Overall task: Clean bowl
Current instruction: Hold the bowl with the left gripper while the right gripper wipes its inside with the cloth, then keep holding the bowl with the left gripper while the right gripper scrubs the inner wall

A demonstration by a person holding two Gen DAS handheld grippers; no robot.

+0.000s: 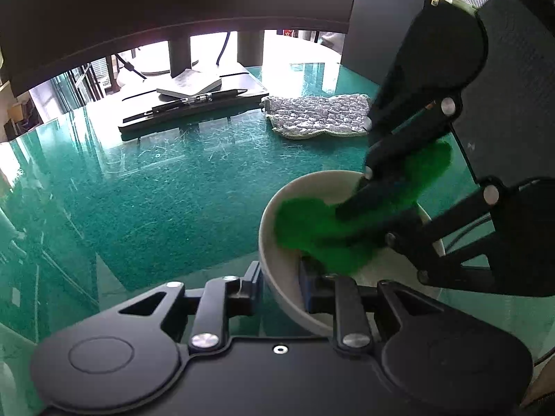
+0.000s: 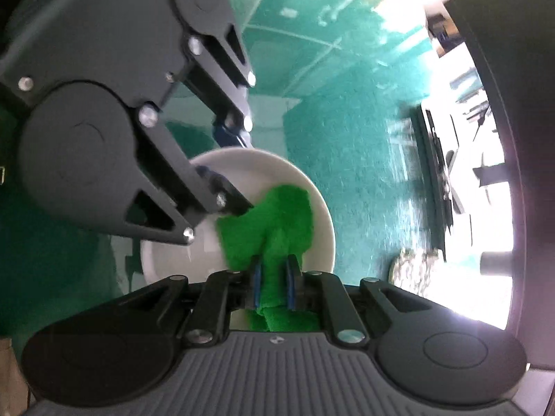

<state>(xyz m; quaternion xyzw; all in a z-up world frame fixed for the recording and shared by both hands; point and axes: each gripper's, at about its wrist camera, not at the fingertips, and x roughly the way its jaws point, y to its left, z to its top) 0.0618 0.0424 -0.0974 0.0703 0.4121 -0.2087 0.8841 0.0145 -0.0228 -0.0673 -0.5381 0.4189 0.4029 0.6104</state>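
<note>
while the white bowl stands on the green glass worktop, its near rim is pinched between the nearly shut left tongs, one pad inside and one outside the wall. a green cloth is clamped in the right tongs, which are closed tight on it, and is pressed into the bowl's hollow. a grey knitted cloth lies further back, well apart from the bowl.

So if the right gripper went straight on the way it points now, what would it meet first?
The right gripper is shut on the green cloth, which lies ahead of its fingertips inside the white bowl. Going on, it would probably press the cloth against the bowl's inner wall; depth is unclear.
</note>
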